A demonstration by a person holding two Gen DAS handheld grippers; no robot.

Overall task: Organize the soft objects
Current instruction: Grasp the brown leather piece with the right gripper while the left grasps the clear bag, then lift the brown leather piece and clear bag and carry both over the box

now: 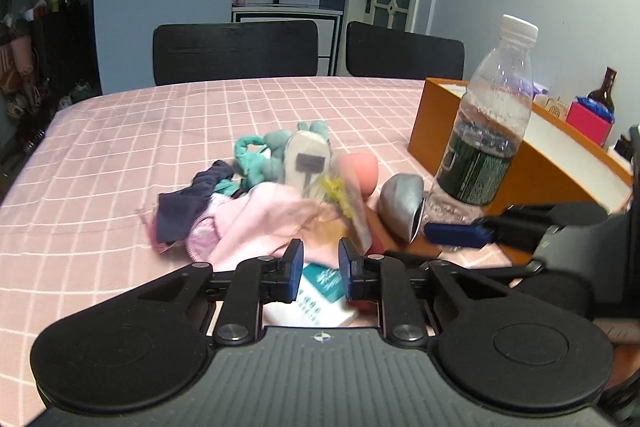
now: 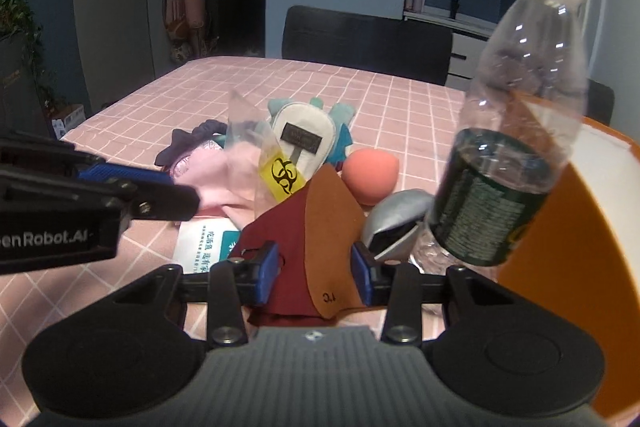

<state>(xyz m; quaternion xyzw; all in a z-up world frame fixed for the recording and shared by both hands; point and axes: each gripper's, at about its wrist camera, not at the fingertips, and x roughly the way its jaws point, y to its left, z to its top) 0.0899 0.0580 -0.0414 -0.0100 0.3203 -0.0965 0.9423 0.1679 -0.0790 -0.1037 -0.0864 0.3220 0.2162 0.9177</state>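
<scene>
A heap of soft things lies mid-table: pink cloth [image 1: 260,223], navy cloth [image 1: 184,207], a teal plush [image 1: 260,155] and a white pouch [image 1: 308,163], a coral sponge [image 2: 370,173], a clear biohazard bag [image 2: 272,163]. My left gripper [image 1: 320,263] is open over a white-and-teal packet [image 1: 320,291], close to the pink cloth. My right gripper [image 2: 316,267] is open, its jaws on either side of a red-and-tan leather piece [image 2: 316,239]; whether they touch it I cannot tell.
A water bottle [image 1: 488,123] stands right of the heap, beside an orange box [image 1: 516,163]. A silver mouse-like object [image 1: 402,205] lies at the bottle's foot. The tablecloth [image 1: 120,155] is pink checked. Two black chairs [image 1: 236,51] stand beyond the table.
</scene>
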